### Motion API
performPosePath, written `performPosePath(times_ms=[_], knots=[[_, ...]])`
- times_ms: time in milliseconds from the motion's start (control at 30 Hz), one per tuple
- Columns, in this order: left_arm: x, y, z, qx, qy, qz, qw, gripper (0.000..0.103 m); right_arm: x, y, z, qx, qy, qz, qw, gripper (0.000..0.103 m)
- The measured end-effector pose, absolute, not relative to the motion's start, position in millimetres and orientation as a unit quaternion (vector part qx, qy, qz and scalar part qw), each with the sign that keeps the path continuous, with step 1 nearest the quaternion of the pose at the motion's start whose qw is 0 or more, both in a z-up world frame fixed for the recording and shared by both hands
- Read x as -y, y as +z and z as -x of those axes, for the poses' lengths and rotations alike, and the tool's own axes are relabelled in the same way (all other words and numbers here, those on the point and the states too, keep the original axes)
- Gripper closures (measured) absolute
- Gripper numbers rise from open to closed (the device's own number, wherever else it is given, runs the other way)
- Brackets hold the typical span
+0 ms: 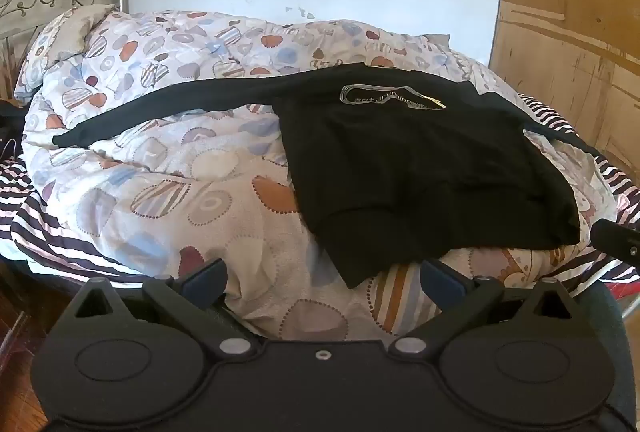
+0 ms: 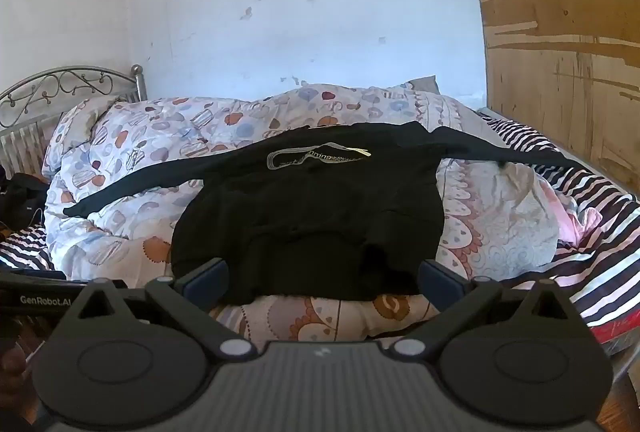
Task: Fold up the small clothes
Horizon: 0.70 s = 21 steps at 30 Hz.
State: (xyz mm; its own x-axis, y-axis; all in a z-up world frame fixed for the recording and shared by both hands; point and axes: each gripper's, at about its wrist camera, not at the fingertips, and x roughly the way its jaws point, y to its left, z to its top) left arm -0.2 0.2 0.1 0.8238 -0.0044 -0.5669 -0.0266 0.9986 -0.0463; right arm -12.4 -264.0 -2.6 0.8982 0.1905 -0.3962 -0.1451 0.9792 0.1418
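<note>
A black long-sleeved shirt (image 1: 420, 168) with a pale logo lies spread face up on a patterned duvet (image 1: 160, 160), both sleeves stretched out sideways. It also shows in the right wrist view (image 2: 312, 208). My left gripper (image 1: 322, 278) is open and empty, just short of the shirt's lower left hem corner. My right gripper (image 2: 322, 278) is open and empty, in front of the middle of the hem. The tip of the right gripper shows in the left wrist view (image 1: 614, 238).
The duvet is bunched up on a bed with a striped sheet (image 2: 592, 232). A metal headboard (image 2: 68, 88) stands at the left, a white wall behind, a wooden panel (image 2: 568, 52) at the right. Dark items (image 2: 20, 192) lie at the far left.
</note>
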Motion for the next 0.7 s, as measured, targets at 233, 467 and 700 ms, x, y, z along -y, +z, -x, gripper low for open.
performPosePath(times_ms=[233,467,700], knots=[[0.1,0.1,0.1,-0.299,0.01,0.021,0.954,0.001,262.5,-4.0,11.1,-0.214,0.08,-0.054,0.972,0.0],[0.1,0.3,0.4,-0.301,0.007,0.022,0.953,0.001,263.7,-1.7,12.1,-0.219,0.074,-0.052,0.971,0.0],[-0.5,1.1,1.1,-0.301,0.008,0.021,0.953,0.001,265.2,-2.3,12.7,-0.219,0.074,-0.054,0.971,0.0]])
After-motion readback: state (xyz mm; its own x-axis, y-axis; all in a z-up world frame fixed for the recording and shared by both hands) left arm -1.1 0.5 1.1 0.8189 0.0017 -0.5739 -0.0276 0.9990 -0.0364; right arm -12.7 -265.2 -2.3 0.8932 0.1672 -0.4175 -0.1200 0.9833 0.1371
